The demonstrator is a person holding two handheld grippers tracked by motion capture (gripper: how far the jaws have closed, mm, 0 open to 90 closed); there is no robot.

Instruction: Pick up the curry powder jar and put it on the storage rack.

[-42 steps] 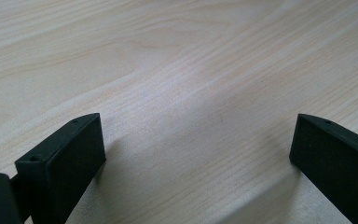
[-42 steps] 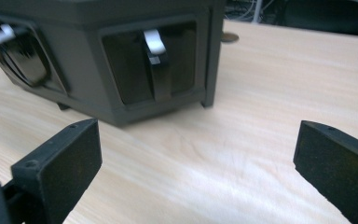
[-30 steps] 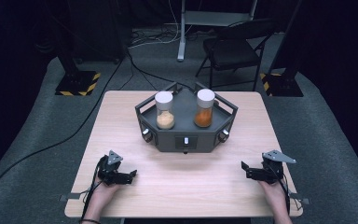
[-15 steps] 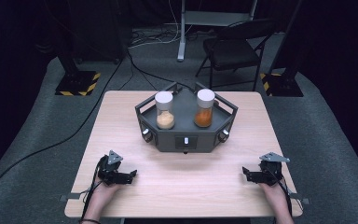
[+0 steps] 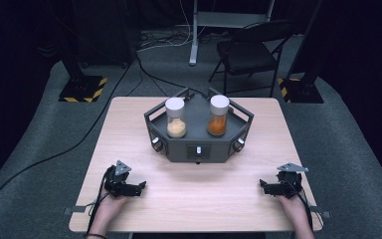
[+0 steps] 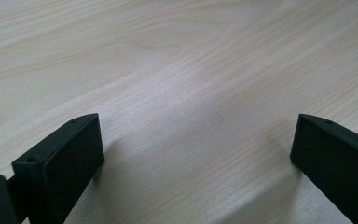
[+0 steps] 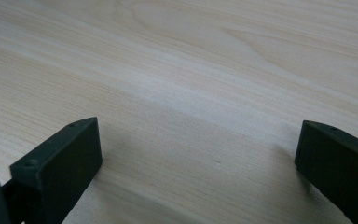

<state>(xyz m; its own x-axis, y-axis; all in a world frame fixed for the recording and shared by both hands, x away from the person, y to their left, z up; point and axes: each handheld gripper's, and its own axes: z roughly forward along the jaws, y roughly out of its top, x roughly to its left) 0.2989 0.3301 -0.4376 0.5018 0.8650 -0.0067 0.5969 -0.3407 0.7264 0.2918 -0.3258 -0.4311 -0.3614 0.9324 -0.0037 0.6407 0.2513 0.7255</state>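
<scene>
Table: a pale wood-grain rectangular table (image 5: 129,124) on grey carpet, its long axis running left to right in the high view.
Tray: a dark grey six-sided tray with low rails (image 5: 198,144) sits at the middle of the table toward the far edge; its flat front face, with a small white mark and a round knob at each front corner, points toward the person.
Left jar: a clear upright jar with a white lid and pale yellow-orange powder (image 5: 175,117) stands in the tray's left half, long axis vertical.
Right jar: a clear upright jar with a white lid and deeper orange powder (image 5: 218,115) stands in the right half, apart from the first jar.
Left gripper: the black left gripper (image 5: 138,187) lies low at the table's near left, held by a hand (image 5: 110,203), jaws pointing right toward the table's middle; well apart from the tray.
Right gripper: the black right gripper (image 5: 264,186) lies at the near right, held by the other hand (image 5: 292,206), jaws pointing left.
Left gripper view: its two black jaws stand wide apart with bare wood between them (image 6: 193,154); nothing is held.
Right gripper view: likewise spread wide over bare wood (image 7: 198,156), holding nothing.
High view adds: tray, jars, a black folding chair (image 5: 248,52) and floor cables (image 5: 54,154) beyond the table.
</scene>
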